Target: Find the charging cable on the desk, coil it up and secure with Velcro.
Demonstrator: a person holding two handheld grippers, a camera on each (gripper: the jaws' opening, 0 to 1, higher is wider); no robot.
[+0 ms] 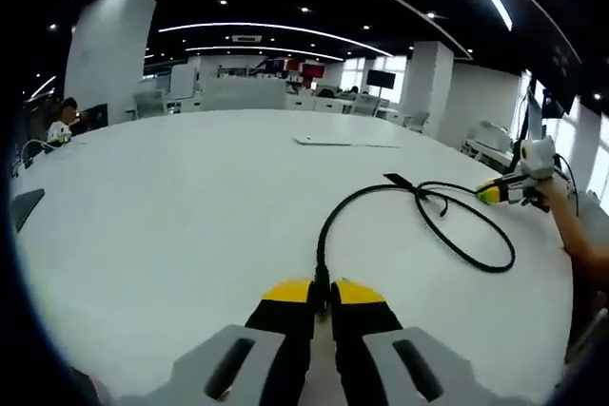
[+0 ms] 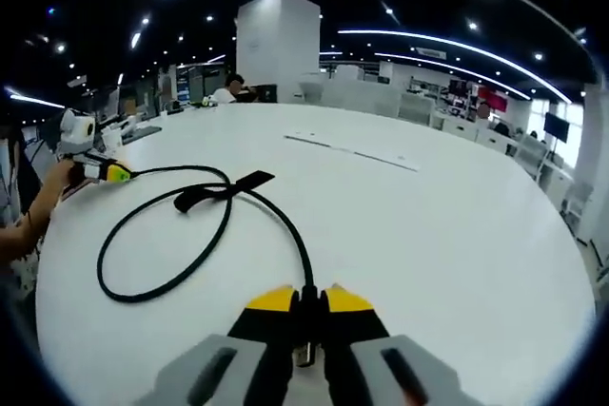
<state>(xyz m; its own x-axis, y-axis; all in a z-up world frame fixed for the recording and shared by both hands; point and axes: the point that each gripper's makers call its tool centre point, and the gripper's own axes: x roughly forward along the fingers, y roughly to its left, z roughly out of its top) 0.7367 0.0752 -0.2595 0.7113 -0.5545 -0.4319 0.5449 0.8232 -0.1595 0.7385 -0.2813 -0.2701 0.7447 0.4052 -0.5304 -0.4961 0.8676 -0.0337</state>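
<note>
Your left tongs (image 1: 320, 294) clamp one cable (image 1: 419, 211) end; your right tongs (image 2: 306, 303) clamp the other. Between them the cable loops loosely on the white tabletop (image 1: 190, 206), strap (image 2: 211, 191) mid-loop, bare surface running to the far edge.

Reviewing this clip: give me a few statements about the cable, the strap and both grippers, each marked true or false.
1. The left gripper is shut on the black charging cable. True.
2. The right gripper hangs open above the round white table. False: it grips a cable end.
3. The cable is coiled tightly. False: it lies in one loose loop.
4. The black Velcro strap sits on the cable, unfastened. True.
</note>
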